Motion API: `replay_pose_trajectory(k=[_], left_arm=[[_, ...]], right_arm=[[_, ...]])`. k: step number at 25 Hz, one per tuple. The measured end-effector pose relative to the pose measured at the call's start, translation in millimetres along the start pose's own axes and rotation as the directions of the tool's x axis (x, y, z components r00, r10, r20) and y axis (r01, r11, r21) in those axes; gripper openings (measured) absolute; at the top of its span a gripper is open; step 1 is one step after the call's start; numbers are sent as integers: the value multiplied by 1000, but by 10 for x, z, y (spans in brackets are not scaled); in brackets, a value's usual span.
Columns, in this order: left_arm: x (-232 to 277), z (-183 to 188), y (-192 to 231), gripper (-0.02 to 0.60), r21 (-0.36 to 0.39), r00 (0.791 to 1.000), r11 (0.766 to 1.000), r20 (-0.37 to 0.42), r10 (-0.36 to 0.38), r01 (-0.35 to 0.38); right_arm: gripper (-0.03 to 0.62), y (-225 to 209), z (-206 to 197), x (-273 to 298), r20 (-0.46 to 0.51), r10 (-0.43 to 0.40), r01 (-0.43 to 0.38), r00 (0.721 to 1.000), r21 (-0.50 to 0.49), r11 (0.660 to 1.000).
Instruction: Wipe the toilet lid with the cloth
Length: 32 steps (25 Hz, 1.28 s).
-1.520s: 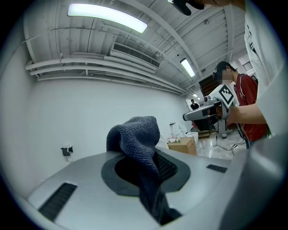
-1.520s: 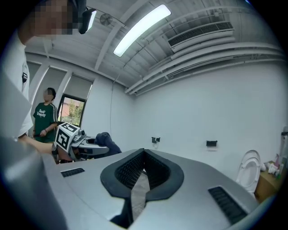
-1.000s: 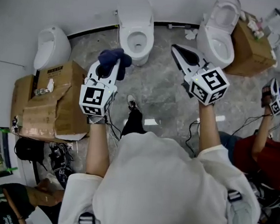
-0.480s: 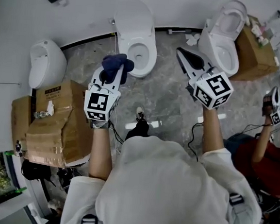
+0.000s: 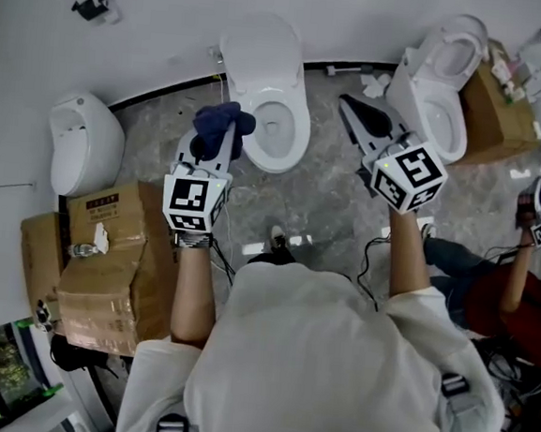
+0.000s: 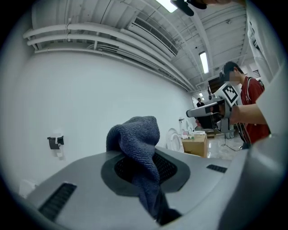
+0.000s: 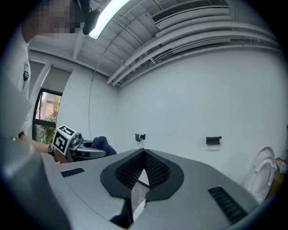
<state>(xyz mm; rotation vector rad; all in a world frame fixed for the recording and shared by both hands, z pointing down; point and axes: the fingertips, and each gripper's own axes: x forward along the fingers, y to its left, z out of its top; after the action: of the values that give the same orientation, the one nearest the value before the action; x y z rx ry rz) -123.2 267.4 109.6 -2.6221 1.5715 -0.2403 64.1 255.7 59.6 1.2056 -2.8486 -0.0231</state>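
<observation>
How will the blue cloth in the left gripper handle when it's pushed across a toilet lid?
Probably floppy: the cloth bunches and droops over the left gripper. Likely light, since a fold stands up unsupported. Its looped, towel-like weave suggests drag, not slipping.

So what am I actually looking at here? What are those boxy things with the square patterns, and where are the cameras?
There is no robot arm here: a person holds a two-fingered gripper in each hand, and the patterned cubes are part of those grippers. The top-down picture comes from a camera on the person's head. The other two come from cameras riding on the grippers, each looking along its own fingers. The left gripper has its fingers shut on a dark blue cloth. The right gripper is shut with nothing in it. On the grey floor ahead stands a white toilet, with a second toilet to the right and cardboard boxes to the left.
</observation>
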Motion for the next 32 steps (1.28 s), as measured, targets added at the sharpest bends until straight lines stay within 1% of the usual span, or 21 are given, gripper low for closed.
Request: replay_pose_trajectory(k=[3,6,8,10,12,16,20,24,28,32], left_arm=[[177,19,201,40,-29,1000,1000,23,-5,5],[375,4,367,40,-35,1000,999,20,-20,21],[501,-24,478,40,-64,999,997,27,-28,29],[607,-85,582,40,-84,1000,996,23,-17,19],[705,-158,643,41,-84,1000,996,8,-11,11],[958,-302,721,48,-51,999,999,-36,-16,14],[1272,-395,870,51,-70,999,998,-51,-2,-1],[1682,-408,1087,51,-59,999,998,-43,24,-27],[2153,-502,1329,51,-57,996,996,-56,66,-69],[2632,-648,1557,51,-57,994,995,-69,79,-83]], right_arm=[[28,-131,-28,224,-6,-26,26,1000,17,1000],[28,-281,-65,422,-17,-60,61,998,28,998],[29,-374,-85,530,-16,-86,86,996,27,996],[29,-460,-119,618,-15,-105,105,994,26,994],[29,-546,-159,695,-19,-114,115,993,27,993],[29,-763,-225,862,-24,-130,130,991,23,991],[30,-1036,-296,1102,-13,-125,125,992,30,992],[30,-1361,-346,1435,-10,-95,95,995,16,995],[29,-1775,-458,1740,-19,-110,110,994,8,994],[30,-2151,-662,2128,-42,-107,107,993,5,994]])
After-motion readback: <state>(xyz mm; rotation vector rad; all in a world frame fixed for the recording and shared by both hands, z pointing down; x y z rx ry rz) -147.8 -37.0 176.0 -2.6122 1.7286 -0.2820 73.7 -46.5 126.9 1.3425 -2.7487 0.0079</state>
